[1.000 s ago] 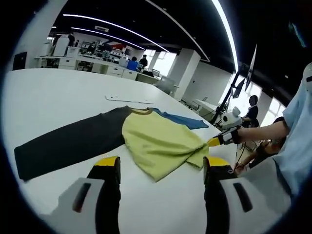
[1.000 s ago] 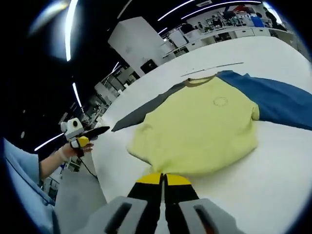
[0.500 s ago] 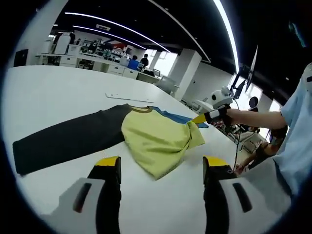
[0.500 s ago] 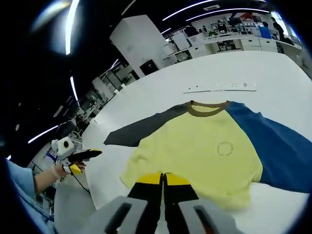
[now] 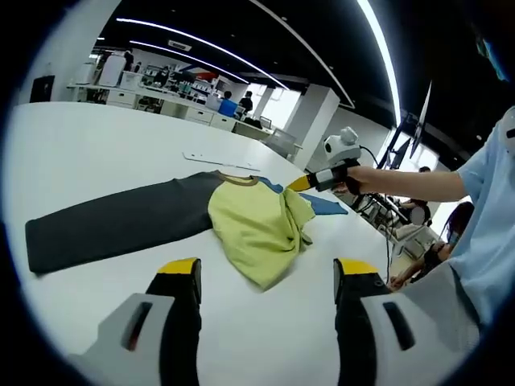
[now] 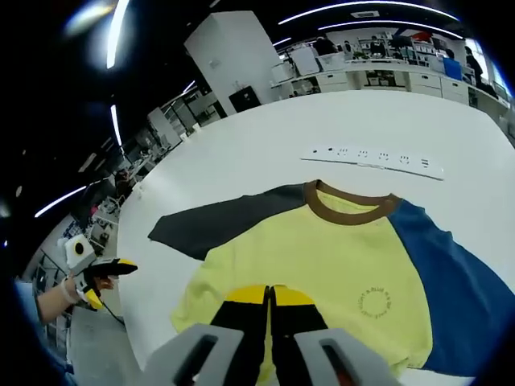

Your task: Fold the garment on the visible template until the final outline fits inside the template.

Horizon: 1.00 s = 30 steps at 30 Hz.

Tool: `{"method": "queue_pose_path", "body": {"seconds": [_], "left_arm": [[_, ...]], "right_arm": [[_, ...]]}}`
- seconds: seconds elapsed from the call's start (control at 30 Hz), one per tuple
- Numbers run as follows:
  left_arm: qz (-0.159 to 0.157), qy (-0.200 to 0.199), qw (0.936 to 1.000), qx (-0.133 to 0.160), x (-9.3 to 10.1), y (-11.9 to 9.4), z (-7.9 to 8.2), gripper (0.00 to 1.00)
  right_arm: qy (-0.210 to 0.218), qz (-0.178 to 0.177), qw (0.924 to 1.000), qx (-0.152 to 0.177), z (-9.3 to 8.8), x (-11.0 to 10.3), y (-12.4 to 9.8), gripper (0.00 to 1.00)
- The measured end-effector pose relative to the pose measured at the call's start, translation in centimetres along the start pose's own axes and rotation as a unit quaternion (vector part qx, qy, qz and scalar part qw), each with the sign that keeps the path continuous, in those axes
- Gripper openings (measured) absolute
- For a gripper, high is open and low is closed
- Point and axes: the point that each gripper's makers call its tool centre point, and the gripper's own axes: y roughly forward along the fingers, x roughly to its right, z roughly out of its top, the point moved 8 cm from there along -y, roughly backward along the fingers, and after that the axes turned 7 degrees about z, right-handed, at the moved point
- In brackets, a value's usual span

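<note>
— On the white table [image 5: 96, 145], where is the garment [image 6: 322, 257]?
— Mid-table; its hem is lifted and hidden behind the right gripper [image 6: 269, 299], clenched on it. The blue sleeve [image 6: 451, 305] is cut off.
— Left gripper [image 5: 265, 277]?
— Released, beside open tabletop.

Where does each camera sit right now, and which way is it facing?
Left gripper view: above the table, facing along the shirt; open left gripper below, right gripper and forearm entering from the right.
Right gripper view: over the shirt's hem, facing the collar and power strip; right gripper shut on shirt.
Shared: shirt, table, both grippers.
</note>
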Motion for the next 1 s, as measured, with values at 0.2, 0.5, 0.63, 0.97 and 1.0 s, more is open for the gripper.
{"method": "queue_pose_path", "body": {"seconds": [0.2, 0.5, 0.63, 0.97, 1.0], "left_arm": [[0.002, -0.004, 1.0000, 0.001, 0.1, -0.1, 0.1, 0.63], [0.007, -0.007, 0.9999, 0.001, 0.4, -0.6, -0.1, 0.63], [0.010, -0.011, 0.9999, -0.002, 0.4, -0.9, -0.5, 0.63], [0.014, -0.017, 0.9997, 0.007, 0.6, -1.2, -0.3, 0.62], [0.013, -0.015, 0.9998, 0.006, 0.7, -1.2, -0.3, 0.62]], "right_arm": [[-0.004, -0.011, 0.9998, -0.016, 0.0, 1.1, 1.5, 0.00], [-0.023, -0.035, 0.9988, -0.024, -0.5, 1.6, 2.9, 0.00], [-0.032, -0.038, 0.9981, -0.035, -0.7, 1.6, 3.3, 0.00], [-0.037, -0.045, 0.9964, -0.062, -1.8, 2.0, 4.0, 0.00], [-0.038, -0.046, 0.9962, -0.064, -1.9, 2.1, 4.0, 0.00]]}}
